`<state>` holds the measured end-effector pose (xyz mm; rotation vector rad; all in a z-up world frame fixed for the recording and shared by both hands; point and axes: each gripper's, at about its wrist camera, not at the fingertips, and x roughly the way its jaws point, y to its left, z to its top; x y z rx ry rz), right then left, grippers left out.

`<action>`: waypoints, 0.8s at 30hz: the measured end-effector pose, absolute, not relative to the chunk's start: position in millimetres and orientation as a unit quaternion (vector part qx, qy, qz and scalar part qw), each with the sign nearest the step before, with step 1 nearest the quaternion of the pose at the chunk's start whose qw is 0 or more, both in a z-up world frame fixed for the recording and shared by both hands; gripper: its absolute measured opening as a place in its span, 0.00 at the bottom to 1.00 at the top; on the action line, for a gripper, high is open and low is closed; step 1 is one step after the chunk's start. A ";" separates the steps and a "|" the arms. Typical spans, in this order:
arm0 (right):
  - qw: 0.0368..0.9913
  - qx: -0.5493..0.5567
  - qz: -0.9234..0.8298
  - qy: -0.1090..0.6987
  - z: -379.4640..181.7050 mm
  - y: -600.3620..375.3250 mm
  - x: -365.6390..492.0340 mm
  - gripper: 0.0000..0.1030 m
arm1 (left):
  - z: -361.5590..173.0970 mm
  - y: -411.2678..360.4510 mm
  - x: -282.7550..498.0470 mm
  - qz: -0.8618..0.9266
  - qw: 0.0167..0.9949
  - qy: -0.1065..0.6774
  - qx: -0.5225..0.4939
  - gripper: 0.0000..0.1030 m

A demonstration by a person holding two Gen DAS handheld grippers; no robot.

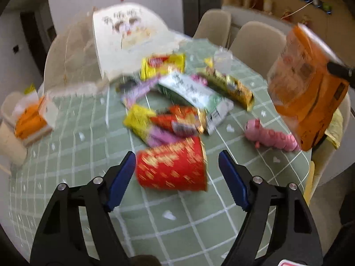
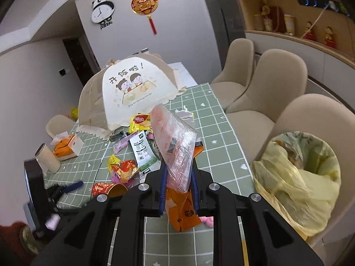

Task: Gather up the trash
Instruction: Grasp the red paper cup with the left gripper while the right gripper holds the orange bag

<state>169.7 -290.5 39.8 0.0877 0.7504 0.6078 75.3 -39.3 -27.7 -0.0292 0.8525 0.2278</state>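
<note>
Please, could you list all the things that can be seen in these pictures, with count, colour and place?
Snack wrappers: several, mixed colours, piled mid-table.
Paper cup: one, red and gold, on its side between the left fingers, untouched.
Orange bag: one, orange and clear, held in the right gripper.
Pink toy: one, table's right edge.
Food cover: one, cream, far end.
Tissue box: one, orange and white, left side.
Bin: one, yellow liner, beside table.
Chairs: three beige, right side.
Left gripper: open.
Right gripper: shut.
</note>
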 end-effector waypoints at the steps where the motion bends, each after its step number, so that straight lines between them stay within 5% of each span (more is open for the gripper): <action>1: 0.887 0.041 0.289 0.359 40.2 -291.8 166.6 0.18 | -23.8 -28.2 74.7 0.102 0.906 0.410 -0.015 0.72; 9: 0.902 0.047 0.254 0.346 36.9 -325.0 152.8 0.18 | -29.6 33.8 72.4 0.098 0.878 0.442 -0.157 0.71; 18: 0.901 0.059 0.248 0.351 29.5 -329.4 185.1 0.18 | -39.9 -62.7 96.6 0.104 0.893 0.437 0.020 0.70; 24: 0.907 0.039 0.250 0.338 30.7 -314.7 188.4 0.18 | -50.2 -45.4 102.4 0.153 0.875 0.455 0.062 0.48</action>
